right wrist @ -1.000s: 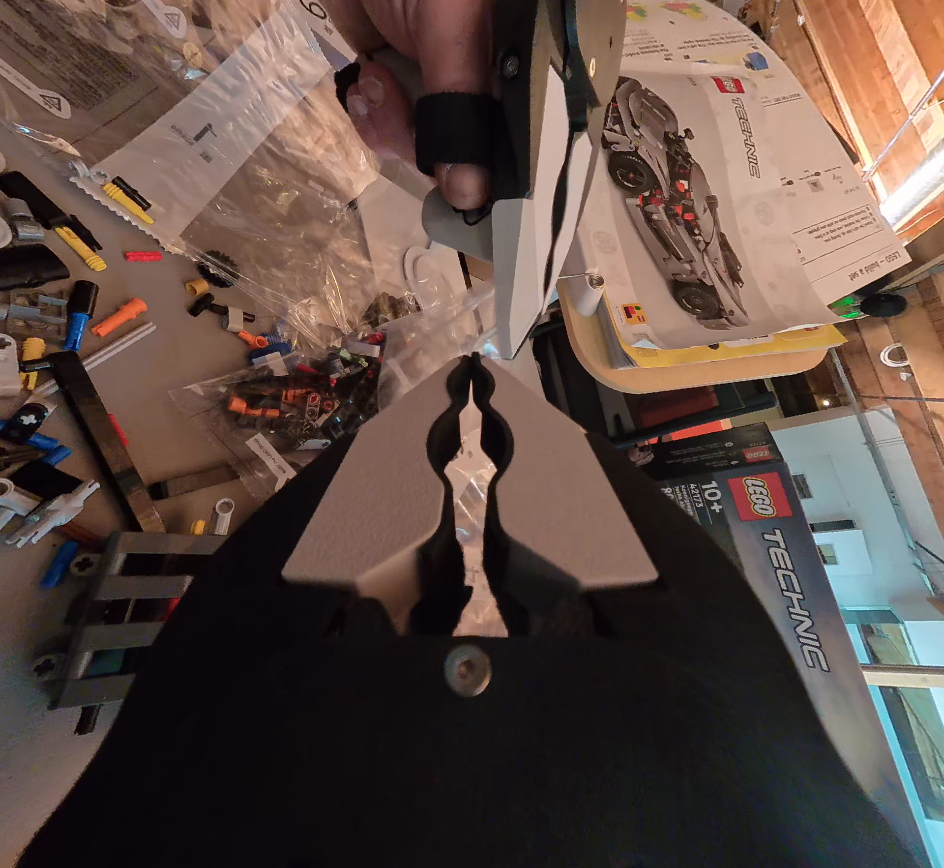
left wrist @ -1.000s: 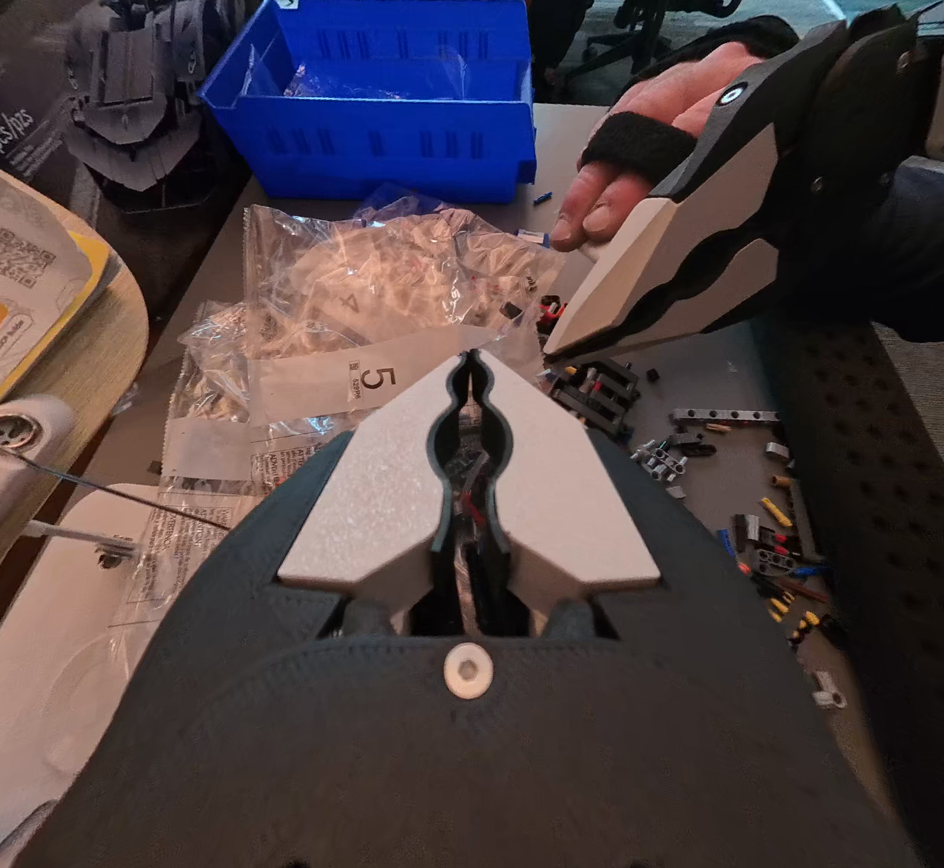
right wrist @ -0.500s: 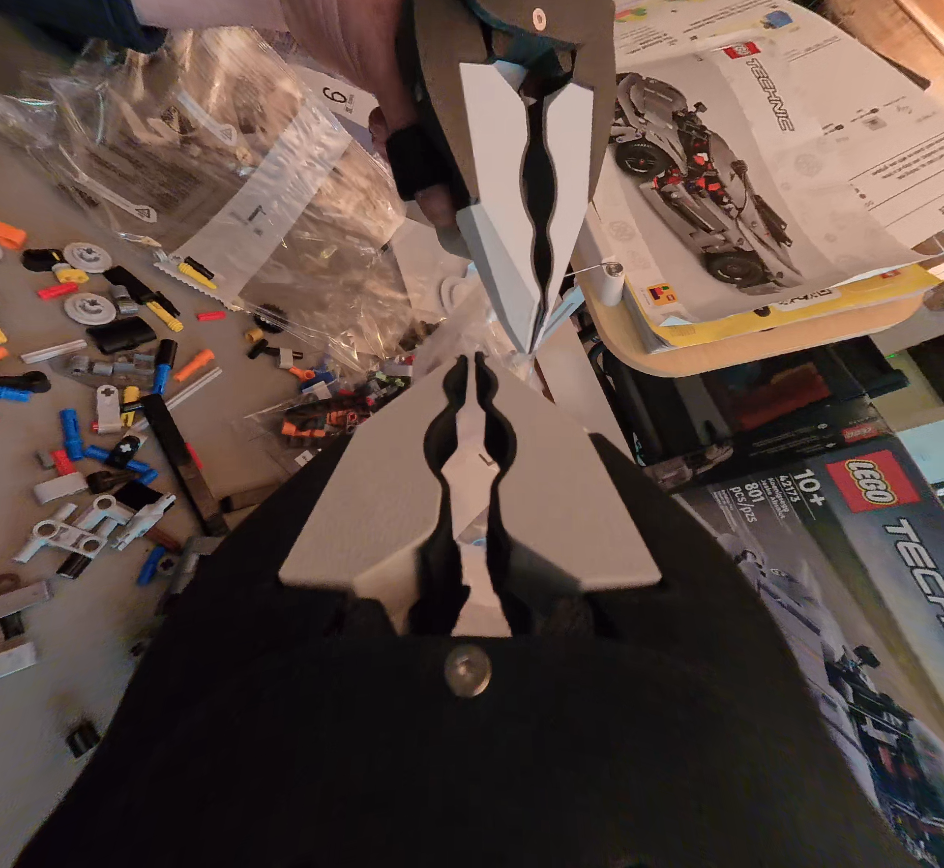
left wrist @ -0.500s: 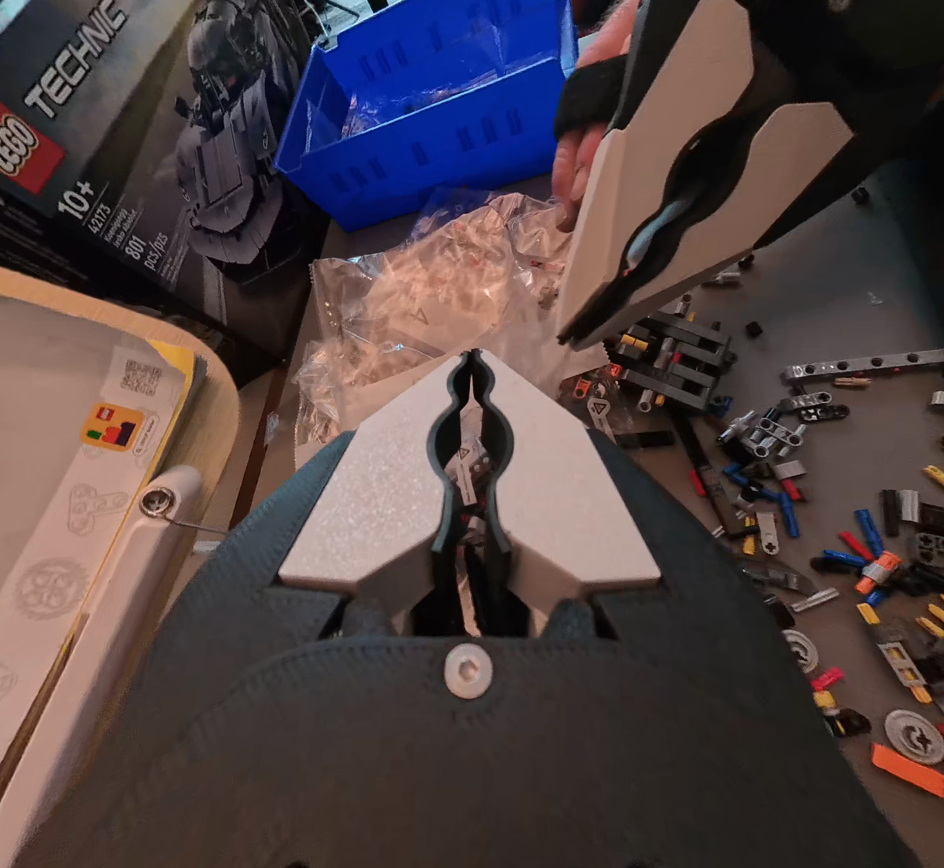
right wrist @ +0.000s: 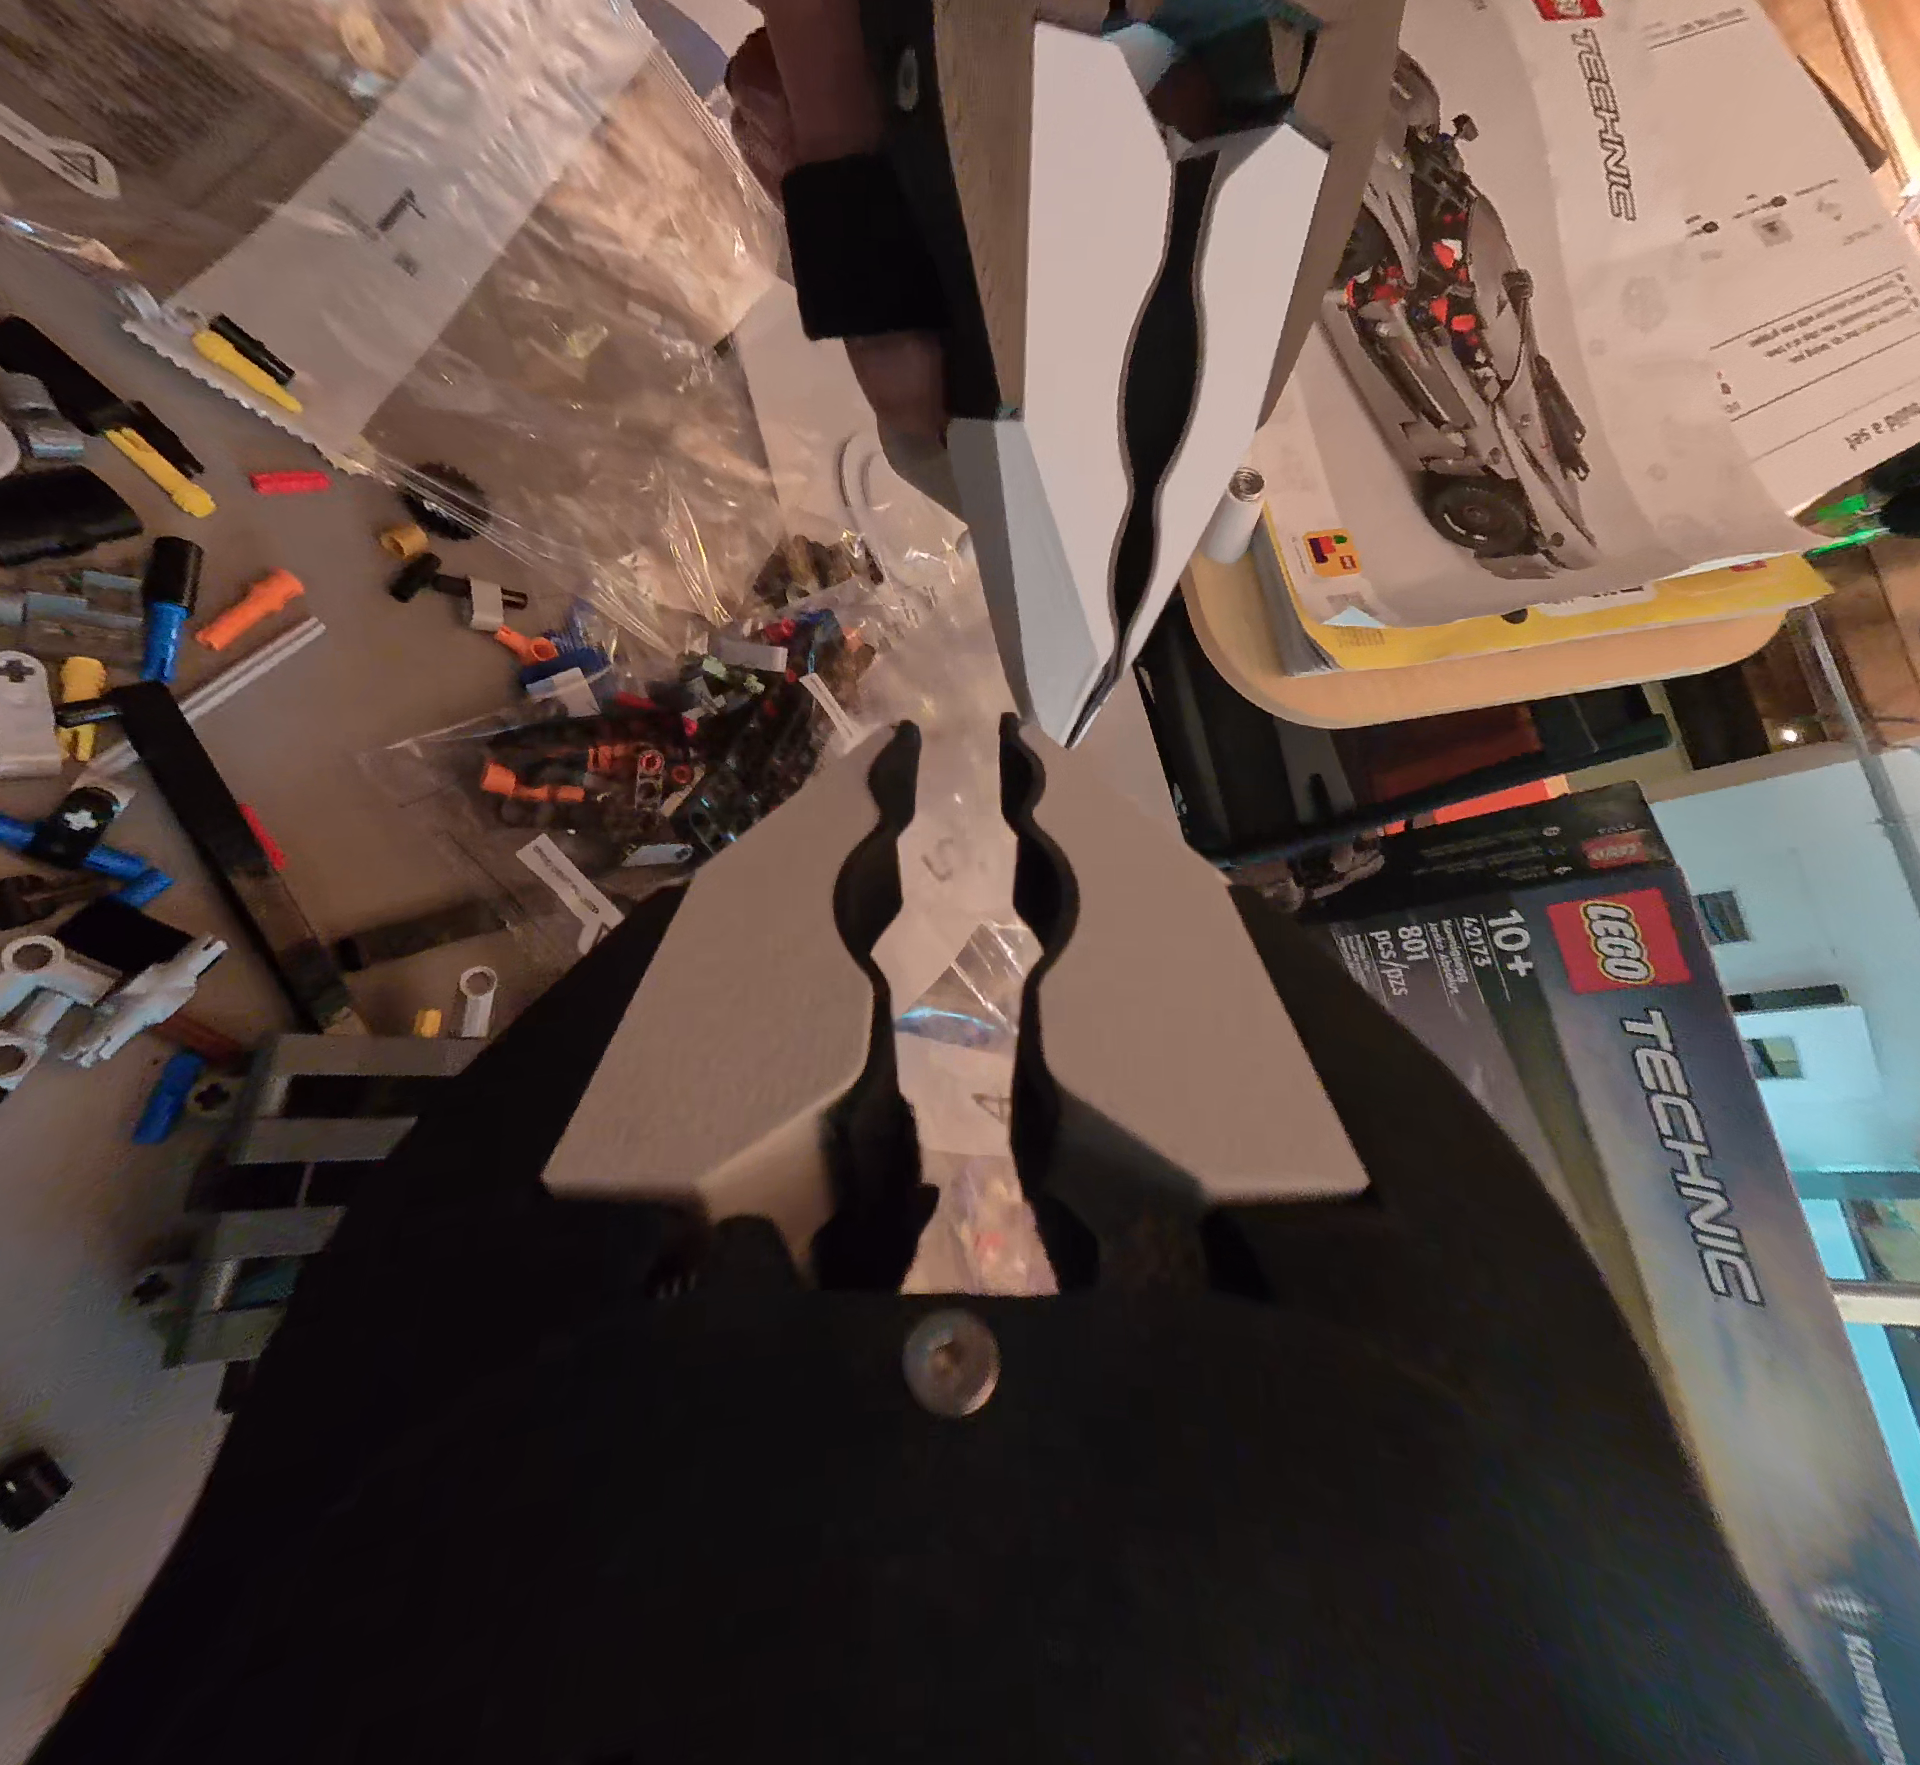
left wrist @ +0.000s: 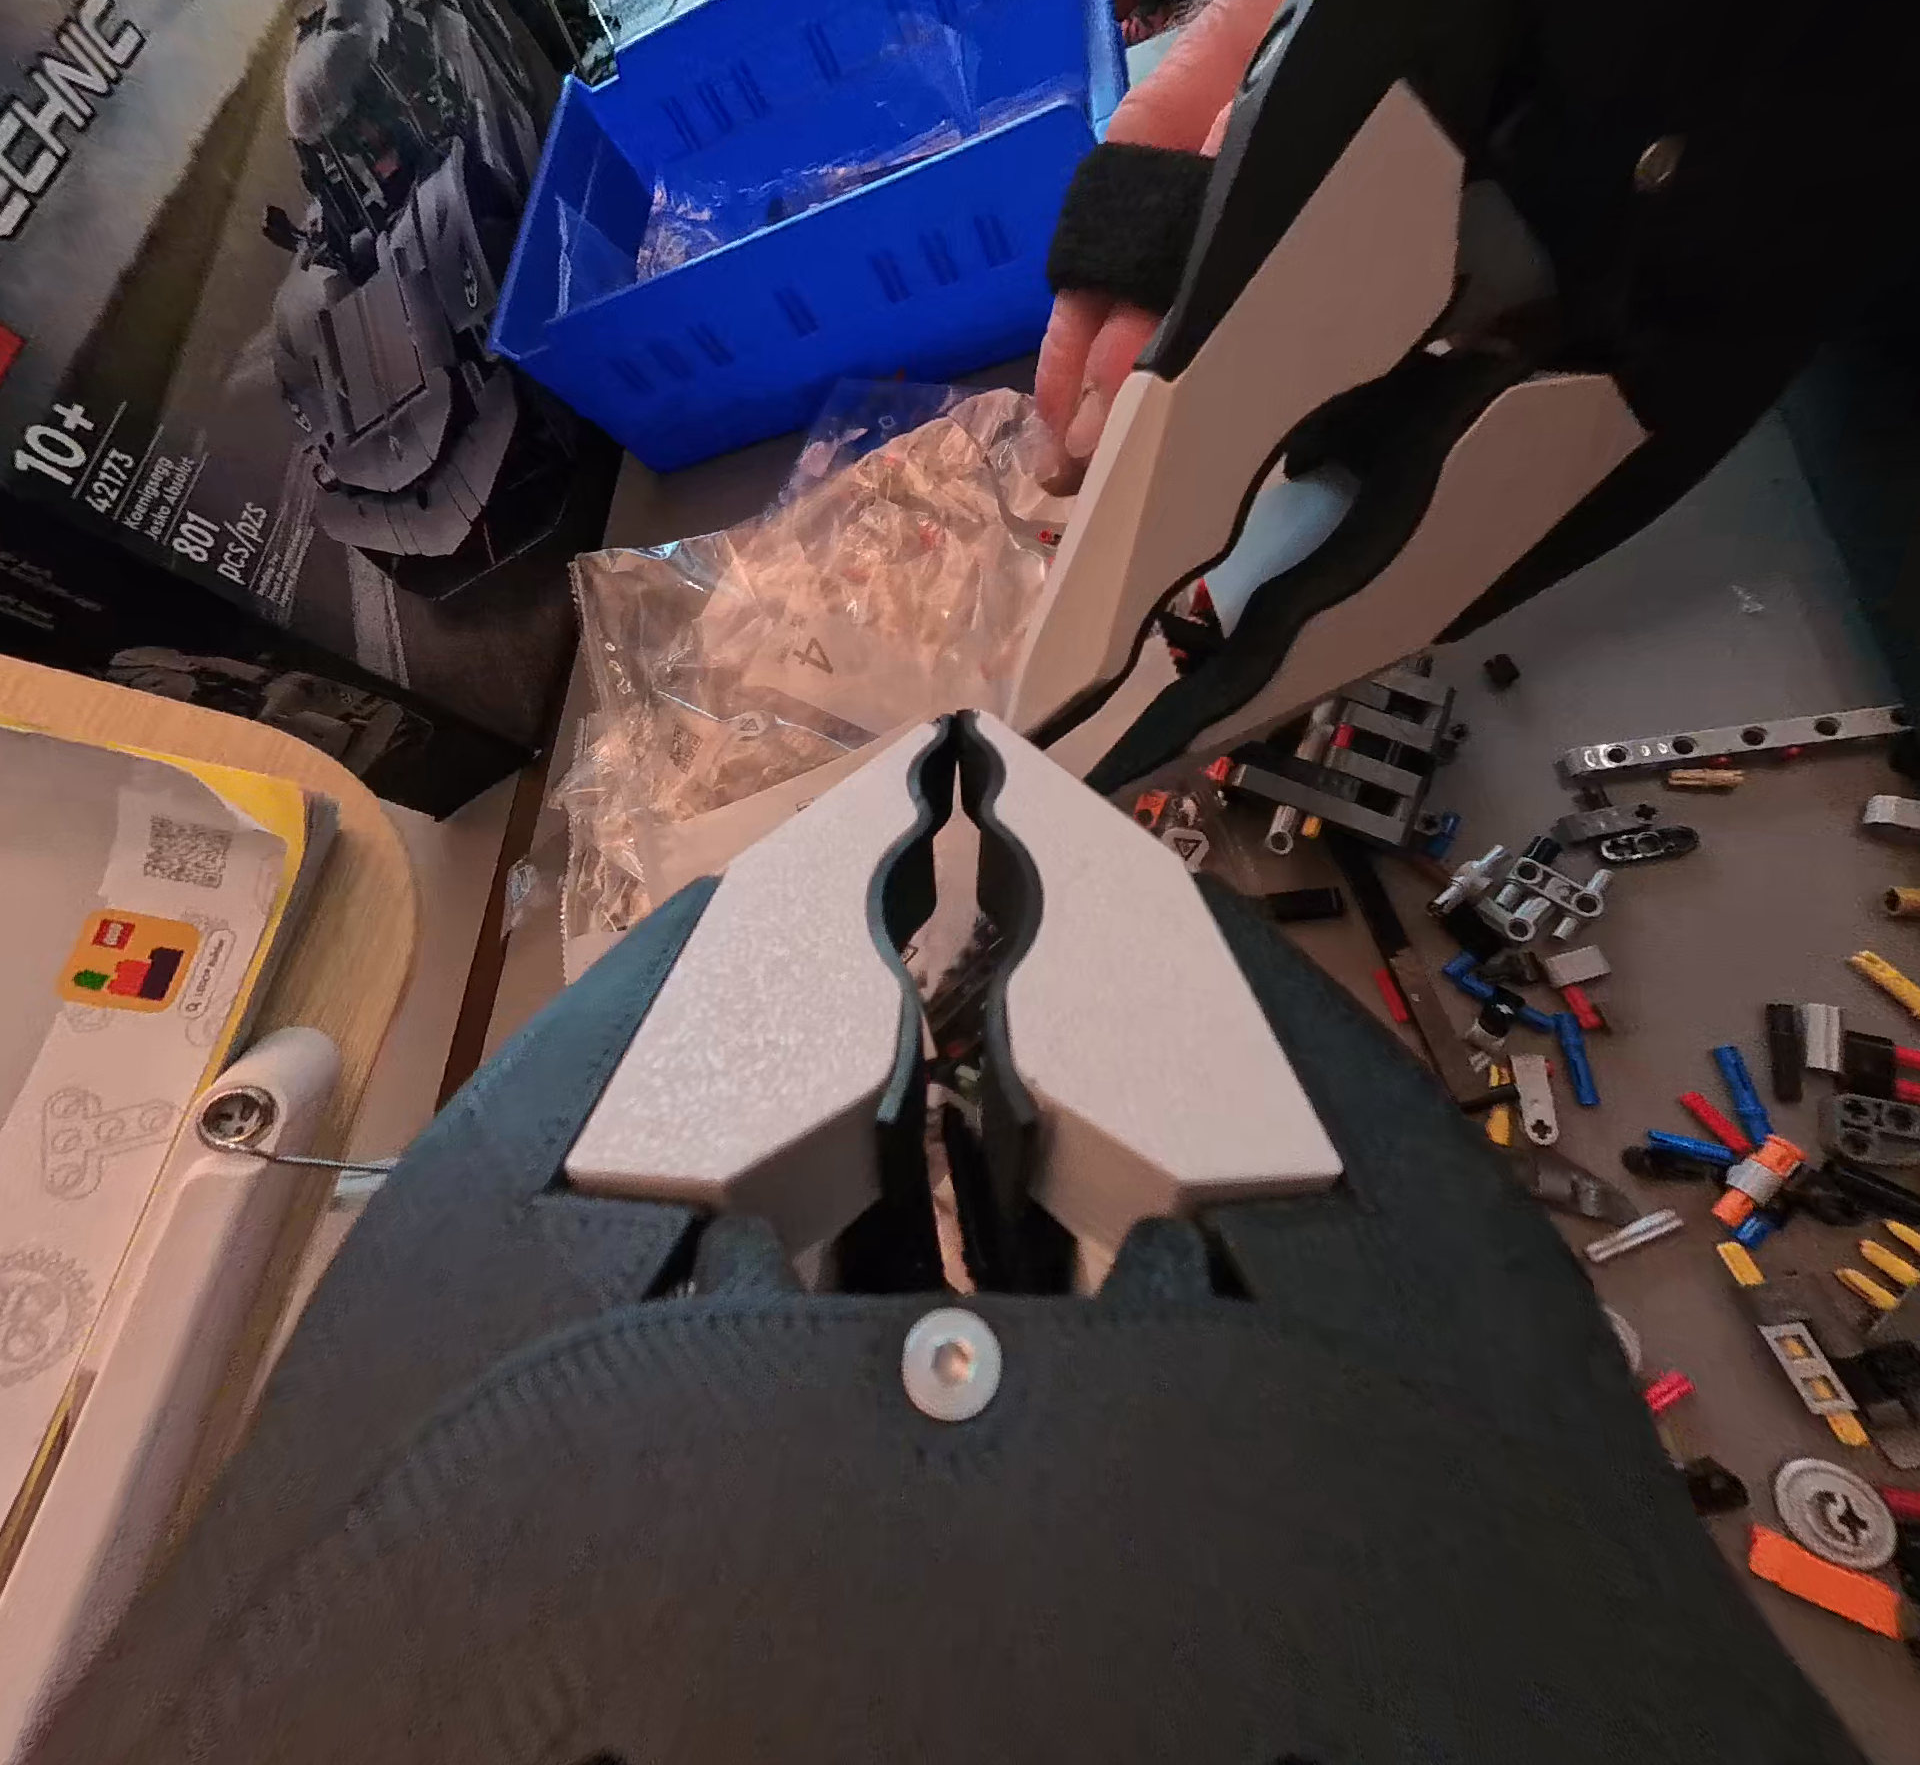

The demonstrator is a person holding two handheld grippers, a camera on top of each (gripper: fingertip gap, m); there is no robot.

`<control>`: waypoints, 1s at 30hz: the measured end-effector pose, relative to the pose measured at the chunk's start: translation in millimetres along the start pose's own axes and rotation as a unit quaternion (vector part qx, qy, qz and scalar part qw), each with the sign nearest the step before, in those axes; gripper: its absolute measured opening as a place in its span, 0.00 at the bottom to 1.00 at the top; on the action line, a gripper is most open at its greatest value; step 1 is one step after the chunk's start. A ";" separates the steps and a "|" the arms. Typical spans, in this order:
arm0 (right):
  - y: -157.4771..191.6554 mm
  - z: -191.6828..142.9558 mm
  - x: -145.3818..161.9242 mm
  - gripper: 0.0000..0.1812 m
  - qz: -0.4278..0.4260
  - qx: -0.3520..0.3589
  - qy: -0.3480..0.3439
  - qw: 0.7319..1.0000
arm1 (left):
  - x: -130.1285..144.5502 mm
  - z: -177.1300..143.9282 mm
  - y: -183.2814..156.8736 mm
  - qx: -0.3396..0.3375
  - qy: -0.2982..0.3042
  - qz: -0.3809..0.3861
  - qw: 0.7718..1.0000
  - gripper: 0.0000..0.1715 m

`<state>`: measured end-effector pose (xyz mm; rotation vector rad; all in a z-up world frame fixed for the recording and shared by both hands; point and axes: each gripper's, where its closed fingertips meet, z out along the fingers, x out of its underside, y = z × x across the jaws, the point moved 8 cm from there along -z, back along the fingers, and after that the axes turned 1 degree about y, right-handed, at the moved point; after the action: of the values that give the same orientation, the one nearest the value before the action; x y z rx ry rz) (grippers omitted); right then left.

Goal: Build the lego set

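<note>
Grey tabletop [left wrist: 1714, 552] holds crinkled clear bags [left wrist: 790, 614]; left tool [left wrist: 958, 728] pinched together, right tool [right wrist: 958, 728] narrowly parted

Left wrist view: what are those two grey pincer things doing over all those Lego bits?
A person is building a Lego car set with two hand-held grippers. The left gripper is shut and the right gripper is slightly open, their tips almost meeting above the clear numbered parts bags. Neither visibly holds a piece. Loose Lego pieces and a small grey frame assembly lie on the table, with the instruction booklet open alongside.
</note>
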<state>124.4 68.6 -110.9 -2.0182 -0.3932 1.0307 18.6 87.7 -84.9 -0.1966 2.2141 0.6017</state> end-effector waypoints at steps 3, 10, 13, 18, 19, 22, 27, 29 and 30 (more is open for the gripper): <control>-1.1 -0.6 3.2 0.05 0.010 -0.011 0.006 1.000 | 0.1 -0.4 1.2 -0.001 -0.004 -0.006 1.000 0.00; 0.3 2.0 8.6 0.02 0.028 -0.035 0.015 0.999 | -0.2 0.0 1.6 0.002 -0.011 -0.011 1.000 0.00; -2.1 1.2 7.7 0.03 0.034 -0.027 0.013 0.999 | -0.7 0.4 1.3 0.002 -0.012 -0.010 1.000 0.00; -2.2 4.5 10.3 0.08 0.030 -0.014 0.026 0.999 | -3.0 2.7 -1.3 0.008 -0.012 -0.006 1.000 0.00; -2.0 4.3 10.3 0.08 0.028 -0.013 0.025 0.999 | -3.0 2.5 -1.2 0.008 -0.014 -0.007 1.000 0.00; -6.0 0.3 8.8 0.06 0.036 -0.005 0.010 0.999 | -2.1 -0.5 1.8 0.008 -0.022 -0.020 1.000 0.00; -16.1 -7.7 8.5 0.07 0.059 0.026 -0.019 0.998 | -1.6 -11.5 9.3 0.039 -0.084 -0.080 0.993 0.00; -17.6 -9.6 7.3 0.09 0.062 0.034 -0.031 0.997 | 0.5 -15.6 14.8 0.049 -0.117 -0.113 0.985 0.00; -17.2 -10.3 6.3 0.09 0.059 0.036 -0.036 0.997 | 3.0 -16.3 16.9 0.054 -0.121 -0.126 0.983 0.00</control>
<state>137.8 77.5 -97.4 -1.9638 -0.2732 1.1770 0.0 94.9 -72.1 -0.3238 1.9422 0.3466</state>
